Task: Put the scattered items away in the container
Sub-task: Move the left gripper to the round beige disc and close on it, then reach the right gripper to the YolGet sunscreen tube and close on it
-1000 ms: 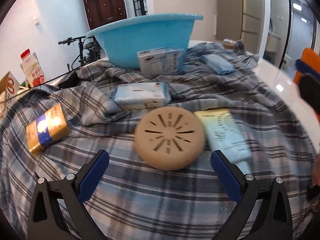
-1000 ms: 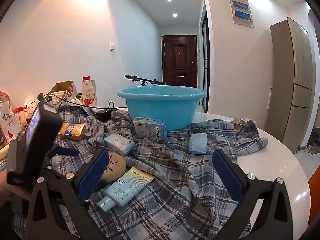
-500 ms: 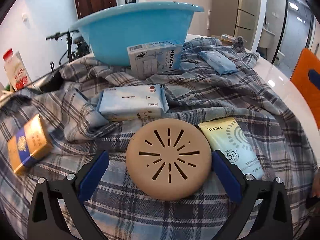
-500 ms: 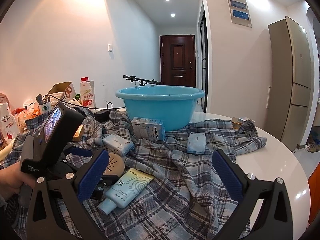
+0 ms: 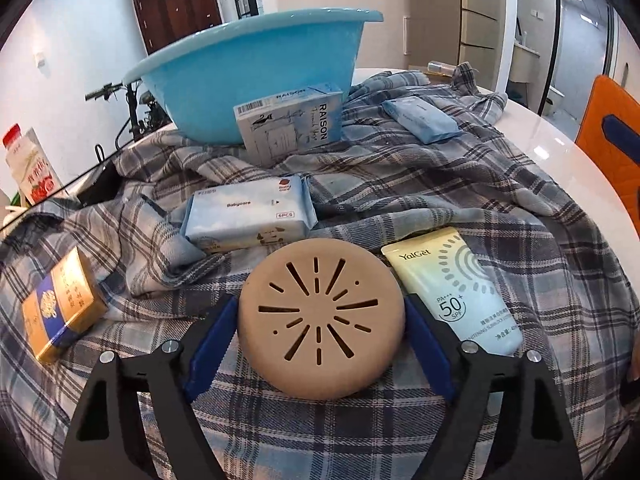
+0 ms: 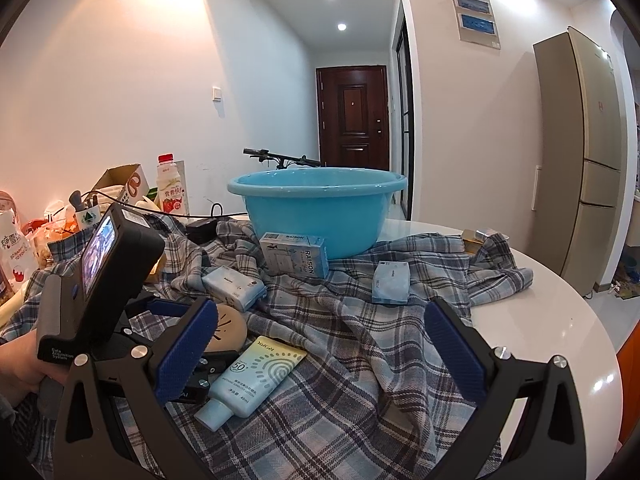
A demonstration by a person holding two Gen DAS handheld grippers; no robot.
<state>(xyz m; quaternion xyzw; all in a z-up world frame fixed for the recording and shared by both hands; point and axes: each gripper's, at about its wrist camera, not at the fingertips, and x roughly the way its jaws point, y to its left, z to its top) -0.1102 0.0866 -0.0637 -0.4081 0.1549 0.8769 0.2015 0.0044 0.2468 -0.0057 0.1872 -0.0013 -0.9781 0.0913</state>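
Left gripper (image 5: 320,316) pinches the slotted tan disc (image 5: 320,322); a glossy sunscreen tube (image 5: 452,288) lies just beside the disc. Right gripper (image 6: 320,344) is spread.

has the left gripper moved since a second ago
Yes. The left gripper has moved forward toward the blue basin, which now looms larger, and its fingers have closed in against the sides of the tan round disc.

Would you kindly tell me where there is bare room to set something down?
Free: white tabletop right of the plaid cloth, and cloth between sunscreen tube and blue packet. Crowded: around the tan disc.
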